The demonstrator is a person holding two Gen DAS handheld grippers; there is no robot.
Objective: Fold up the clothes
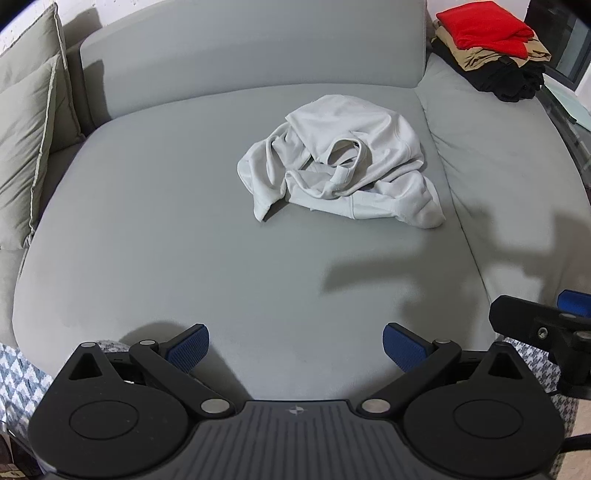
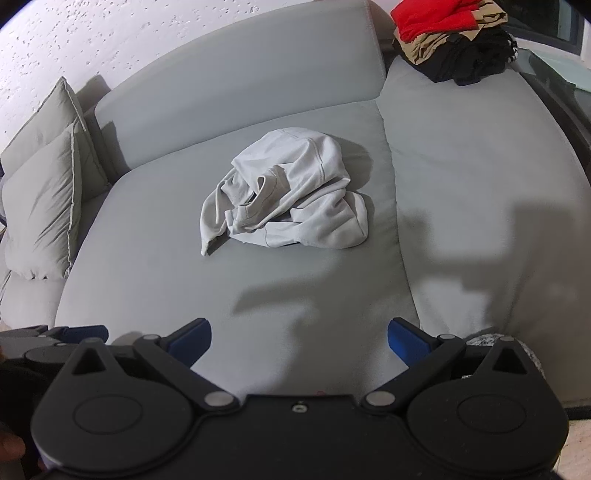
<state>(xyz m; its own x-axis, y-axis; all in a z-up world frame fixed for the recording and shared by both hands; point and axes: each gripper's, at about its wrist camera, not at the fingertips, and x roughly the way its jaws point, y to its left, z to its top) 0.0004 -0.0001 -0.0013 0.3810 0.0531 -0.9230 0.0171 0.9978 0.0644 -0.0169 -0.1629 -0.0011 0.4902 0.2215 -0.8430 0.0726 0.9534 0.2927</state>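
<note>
A crumpled light grey garment (image 1: 343, 162) lies in a heap on the grey sofa seat (image 1: 166, 240), toward the back. It also shows in the right wrist view (image 2: 288, 192). My left gripper (image 1: 295, 347) is open and empty, near the seat's front edge, well short of the garment. My right gripper (image 2: 299, 341) is open and empty too, also at the front edge. The right gripper shows at the right edge of the left wrist view (image 1: 554, 325), beside the left one.
A stack of folded clothes, red (image 1: 484, 27) over tan and black, sits at the sofa's back right corner (image 2: 450, 40). Grey cushions (image 1: 26, 147) lean at the left end (image 2: 44, 199). A patterned rug (image 1: 18, 376) lies below the seat front.
</note>
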